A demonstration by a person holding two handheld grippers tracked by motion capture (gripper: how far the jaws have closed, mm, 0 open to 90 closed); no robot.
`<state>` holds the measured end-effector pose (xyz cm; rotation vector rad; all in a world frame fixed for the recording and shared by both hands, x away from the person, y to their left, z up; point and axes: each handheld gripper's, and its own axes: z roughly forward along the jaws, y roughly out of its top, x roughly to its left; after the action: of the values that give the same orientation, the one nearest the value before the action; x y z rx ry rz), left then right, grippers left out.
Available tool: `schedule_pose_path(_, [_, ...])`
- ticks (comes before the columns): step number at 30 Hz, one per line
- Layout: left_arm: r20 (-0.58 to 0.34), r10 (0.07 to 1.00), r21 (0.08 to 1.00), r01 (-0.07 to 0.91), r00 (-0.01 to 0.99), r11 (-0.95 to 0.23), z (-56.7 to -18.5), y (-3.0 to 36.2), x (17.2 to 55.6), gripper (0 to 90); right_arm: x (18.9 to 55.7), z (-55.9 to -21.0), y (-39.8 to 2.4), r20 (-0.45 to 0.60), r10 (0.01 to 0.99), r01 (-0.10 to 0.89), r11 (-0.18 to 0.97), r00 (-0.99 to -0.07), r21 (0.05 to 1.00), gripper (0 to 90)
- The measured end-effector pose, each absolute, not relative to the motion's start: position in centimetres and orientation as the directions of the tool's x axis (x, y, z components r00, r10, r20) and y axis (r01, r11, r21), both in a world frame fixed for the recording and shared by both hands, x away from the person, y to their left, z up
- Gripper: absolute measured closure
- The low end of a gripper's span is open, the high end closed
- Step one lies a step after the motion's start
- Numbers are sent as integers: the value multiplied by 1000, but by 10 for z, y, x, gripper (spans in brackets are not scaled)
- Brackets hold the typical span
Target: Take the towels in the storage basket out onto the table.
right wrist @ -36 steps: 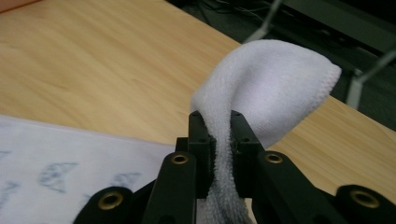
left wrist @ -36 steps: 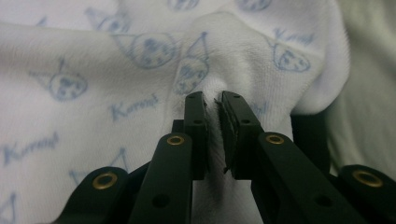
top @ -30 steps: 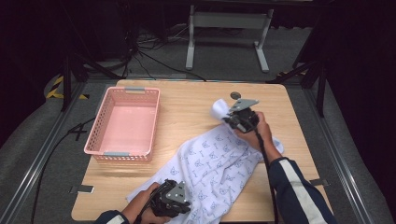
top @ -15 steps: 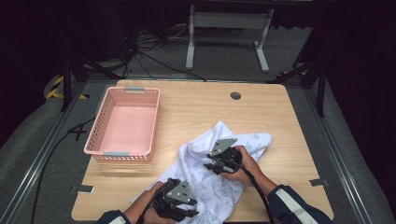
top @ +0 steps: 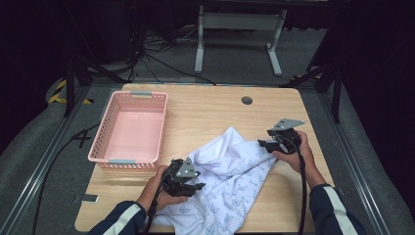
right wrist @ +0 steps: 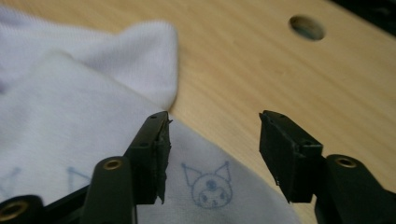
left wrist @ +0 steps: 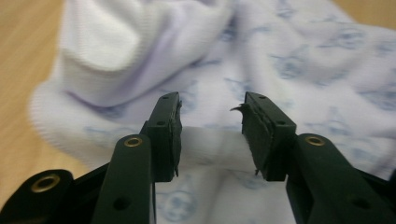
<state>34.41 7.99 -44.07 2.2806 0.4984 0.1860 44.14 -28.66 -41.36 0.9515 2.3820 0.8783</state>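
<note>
My left gripper point(top: 188, 180) sits at the near left of the wooden counter point(top: 205, 112), over the near-left part of the white printed garment point(top: 230, 181), a knit piece with pale blue cartoon cat faces. In the left gripper view its jaws have just been opening and now stand partly apart, with a raised fold of the white cloth point(left wrist: 210, 144) lying in the gap between them; I cannot tell whether the pads point(left wrist: 172, 135) still press on that fold, and the cloth looks slack. My right gripper point(top: 281, 142) is at the far right edge of the garment, near the right side of the counter. Its jaws have also just been opening and stand clearly apart in the right gripper view, holding nothing: the garment's hem with one cat face point(right wrist: 210, 186) lies flat on the counter beneath the gap, and bare wood shows under the right jaw. The garment lies crumpled across the near middle of the counter, one folded corner raised toward the centre. A round cable hole point(top: 246, 100) is in the counter's far side, and an empty pink plastic basket point(top: 105, 142) stands on the left, well apart from the cloth.
</note>
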Motion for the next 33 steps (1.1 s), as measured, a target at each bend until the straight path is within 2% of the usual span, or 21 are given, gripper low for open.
schedule_pose_path(2, [17,405,707,276,914,-652,-444,77,348,579,448,-423,-285,-144,717,468,580,-682,667,421])
schedule_pose_path(4, [-1,395,689,288,918,-665,-450,71,351,586,454,-430,-286,-111,737,503,555,-667,662,399])
schedule_pose_path(9, [-11,396,647,309,918,-697,-461,68,352,628,459,-437,-293,-64,731,552,567,-680,611,407])
schedule_pose_path(10, [-13,399,644,312,917,-698,-461,69,352,631,459,-439,-296,-77,736,555,570,-672,606,434])
schedule_pose_path(11, [-10,394,639,309,919,-704,-460,70,351,633,459,-441,-300,-80,743,563,568,-665,601,501])
schedule_pose_path(14, [-10,387,637,304,922,-708,-460,72,350,641,457,-444,-307,-19,723,568,558,-690,604,654])
schedule_pose_path(17, [-20,384,615,314,923,-724,-458,74,347,648,455,-443,-304,-59,711,547,589,-701,595,810])
schedule_pose_path(19, [-17,388,627,312,922,-714,-460,76,346,656,454,-441,-303,-100,718,539,599,-688,592,882])
schedule_pose_path(21, [-21,382,626,310,924,-715,-459,79,345,657,454,-438,-304,-139,730,530,600,-669,599,884])
schedule_pose_path(25, [-31,385,635,316,922,-705,-460,83,343,663,453,-432,-312,-124,756,539,561,-642,628,886])
schedule_pose_path(27, [-29,381,628,314,924,-712,-460,86,341,666,450,-427,-315,-157,764,523,561,-626,642,889])
schedule_pose_path(33, [-46,403,633,339,914,-696,-460,92,333,666,442,-397,-328,-275,832,436,500,-482,749,892])
